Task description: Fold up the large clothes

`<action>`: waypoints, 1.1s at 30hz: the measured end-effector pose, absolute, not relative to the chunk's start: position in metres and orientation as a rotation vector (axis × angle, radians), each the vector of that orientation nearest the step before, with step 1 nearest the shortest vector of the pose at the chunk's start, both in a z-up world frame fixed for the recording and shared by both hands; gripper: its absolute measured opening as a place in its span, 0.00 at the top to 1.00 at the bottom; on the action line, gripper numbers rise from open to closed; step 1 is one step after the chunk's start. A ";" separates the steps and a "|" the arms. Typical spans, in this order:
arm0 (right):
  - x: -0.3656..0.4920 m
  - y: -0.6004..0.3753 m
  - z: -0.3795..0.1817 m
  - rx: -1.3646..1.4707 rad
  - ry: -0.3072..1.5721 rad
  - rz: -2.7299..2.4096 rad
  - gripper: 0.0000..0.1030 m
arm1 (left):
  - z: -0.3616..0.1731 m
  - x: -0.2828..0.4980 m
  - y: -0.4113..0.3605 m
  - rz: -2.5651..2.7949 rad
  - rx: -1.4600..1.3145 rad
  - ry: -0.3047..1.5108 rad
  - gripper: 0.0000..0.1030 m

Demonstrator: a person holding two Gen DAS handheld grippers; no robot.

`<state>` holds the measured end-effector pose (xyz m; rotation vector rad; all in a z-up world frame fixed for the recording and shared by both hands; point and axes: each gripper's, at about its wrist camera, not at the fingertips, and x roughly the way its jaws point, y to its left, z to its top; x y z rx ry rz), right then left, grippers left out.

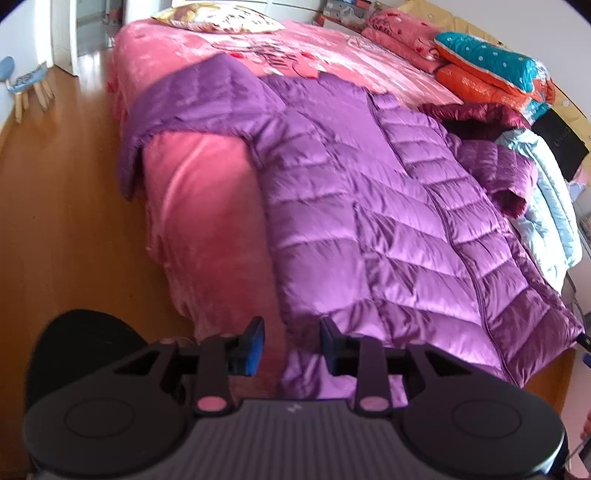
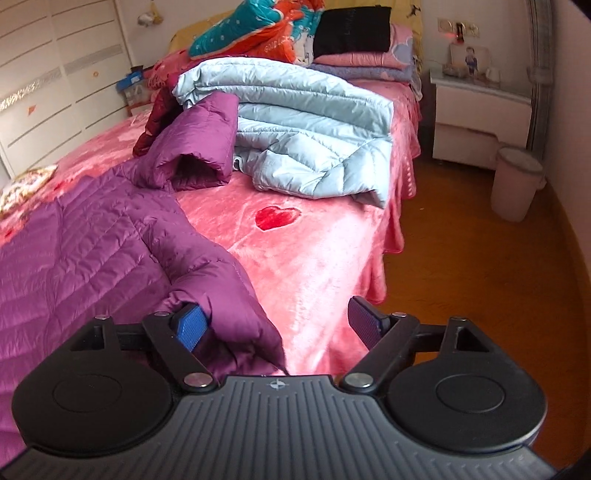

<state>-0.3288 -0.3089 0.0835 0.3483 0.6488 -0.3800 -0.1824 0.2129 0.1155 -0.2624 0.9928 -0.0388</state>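
Note:
A purple quilted down jacket (image 1: 369, 206) lies spread flat across the pink bed (image 1: 207, 206), one sleeve hanging over the bed's left side. My left gripper (image 1: 293, 345) hovers open at the jacket's near hem, where cloth shows in the gap and the pads stand clear of it. In the right wrist view the jacket (image 2: 74, 251) fills the left, with its far sleeve (image 2: 199, 147) folded up. My right gripper (image 2: 273, 312) is wide open over the bed edge. A bunched jacket corner (image 2: 229, 295) lies against its left pad (image 2: 192, 326) and nothing is gripped.
A light blue down coat (image 2: 306, 140) lies heaped behind the jacket, with a maroon garment (image 1: 476, 114) and stacked quilts (image 2: 258, 33) by the headboard. A white nightstand (image 2: 480, 114) and a bin (image 2: 515, 184) stand on the wood floor (image 2: 461, 277). A small chair (image 1: 26, 85) stands far left.

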 end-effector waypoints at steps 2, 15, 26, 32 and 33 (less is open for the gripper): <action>-0.338 -0.309 0.089 0.346 0.641 -0.393 0.02 | 0.125 -0.187 0.218 -0.032 -0.268 0.974 0.68; -0.298 -0.256 0.126 0.391 0.443 -0.127 0.36 | 0.144 -0.168 0.150 -0.231 -0.035 0.719 0.63; -0.227 -0.283 0.014 0.466 0.792 -0.330 0.75 | 0.039 -0.133 0.136 -0.116 0.157 0.795 0.61; -0.203 -0.264 0.001 0.316 0.815 -0.365 0.68 | 0.024 -0.140 0.124 -0.109 0.260 0.724 0.60; -0.201 -0.260 0.000 0.289 0.816 -0.368 0.67 | 0.028 -0.141 0.125 -0.111 0.250 0.728 0.60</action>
